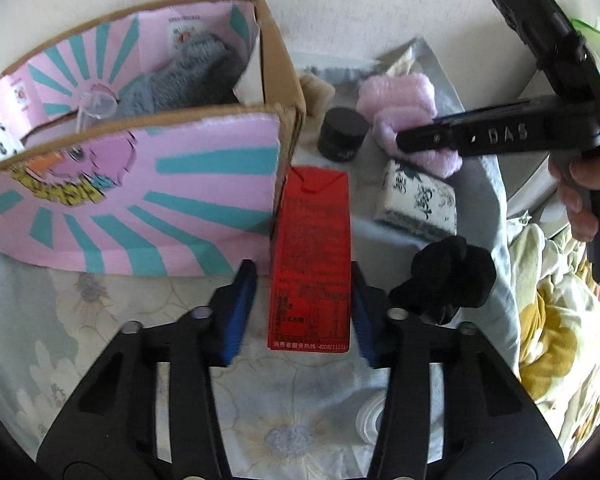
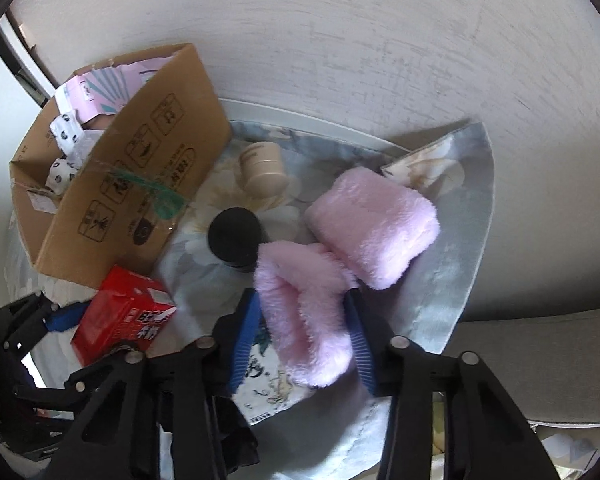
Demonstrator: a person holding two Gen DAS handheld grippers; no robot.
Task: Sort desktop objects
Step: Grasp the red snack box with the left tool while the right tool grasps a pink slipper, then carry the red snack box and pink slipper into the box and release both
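Observation:
A red carton [image 1: 310, 256] lies on the floral cloth between the fingers of my left gripper [image 1: 300, 312]; the right pad touches it and a small gap shows at the left pad. It also shows in the right wrist view [image 2: 120, 312]. My right gripper [image 2: 304, 336] has its blue pads against both sides of a pink fluffy item [image 2: 304, 312], whose second roll [image 2: 374, 228] lies behind. In the left wrist view the right gripper [image 1: 404, 142] reaches in over the pink item [image 1: 400, 112].
A cardboard box [image 1: 284, 80] with pink lining holds a grey knit and a clear cup; it shows at left in the right wrist view [image 2: 140, 184]. A black jar [image 1: 342, 134], a beige jar [image 2: 262, 168], a patterned pack [image 1: 418, 200] and a black cloth [image 1: 448, 276] lie around.

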